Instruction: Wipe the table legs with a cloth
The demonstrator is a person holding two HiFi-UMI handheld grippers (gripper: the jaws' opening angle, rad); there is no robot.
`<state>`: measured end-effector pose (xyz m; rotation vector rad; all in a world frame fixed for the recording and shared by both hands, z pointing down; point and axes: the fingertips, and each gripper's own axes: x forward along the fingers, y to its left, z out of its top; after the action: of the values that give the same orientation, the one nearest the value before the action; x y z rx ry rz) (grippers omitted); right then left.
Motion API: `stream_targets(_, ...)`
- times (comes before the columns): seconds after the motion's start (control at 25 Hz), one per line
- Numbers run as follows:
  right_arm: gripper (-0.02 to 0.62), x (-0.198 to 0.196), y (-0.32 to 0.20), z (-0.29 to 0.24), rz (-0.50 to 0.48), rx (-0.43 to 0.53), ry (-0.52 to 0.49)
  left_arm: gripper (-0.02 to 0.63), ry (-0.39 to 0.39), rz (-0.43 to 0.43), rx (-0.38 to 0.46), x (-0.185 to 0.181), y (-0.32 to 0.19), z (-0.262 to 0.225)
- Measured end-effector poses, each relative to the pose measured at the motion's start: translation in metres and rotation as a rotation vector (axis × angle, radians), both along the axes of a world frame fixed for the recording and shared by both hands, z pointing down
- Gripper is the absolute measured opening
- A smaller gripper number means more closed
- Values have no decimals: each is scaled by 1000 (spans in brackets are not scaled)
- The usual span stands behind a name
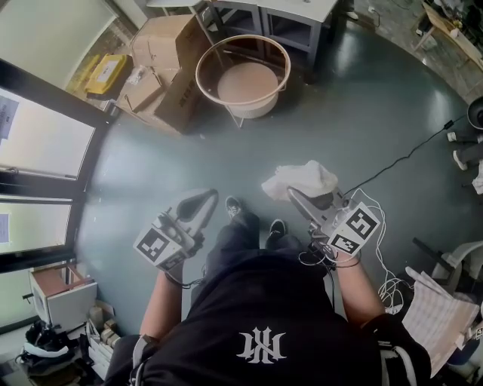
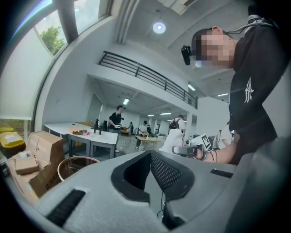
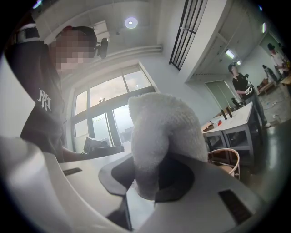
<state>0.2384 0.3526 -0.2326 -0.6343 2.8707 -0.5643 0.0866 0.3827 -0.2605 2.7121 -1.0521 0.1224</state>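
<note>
My right gripper (image 1: 296,194) is shut on a bunched white cloth (image 1: 302,179), held at waist height over the grey floor. In the right gripper view the cloth (image 3: 163,132) stands up out of the right gripper (image 3: 152,179) and hides its fingertips. To the left of my shoes, my left gripper (image 1: 204,198) is shut with nothing in it, and its dark pads meet at the tips (image 2: 150,155). A round wooden table (image 1: 243,75) with a raised rim and thin legs stands ahead on the floor, well apart from both grippers.
Cardboard boxes (image 1: 162,68) lie left of the round table. White desks (image 1: 275,15) stand behind it. Large windows (image 1: 38,151) run along the left. Cables (image 1: 407,158) trail over the floor at the right, near papers (image 1: 438,317). Other people stand far off (image 2: 117,118).
</note>
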Motion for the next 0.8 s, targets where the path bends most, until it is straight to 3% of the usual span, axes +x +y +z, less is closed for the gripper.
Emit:
stream_targets(0.36, 84, -35, -26, 2, -5, -12, 79, 5, 117, 49, -1, -23, -59, 7)
stream_targets(0.56, 84, -69, -62, 9, -12, -78, 65, 5, 199, 45, -29, -55, -99, 10)
stream_targets(0.8, 84, -123, -119, 5, 6, -80, 96, 5, 275, 45, -44, -99, -154, 21)
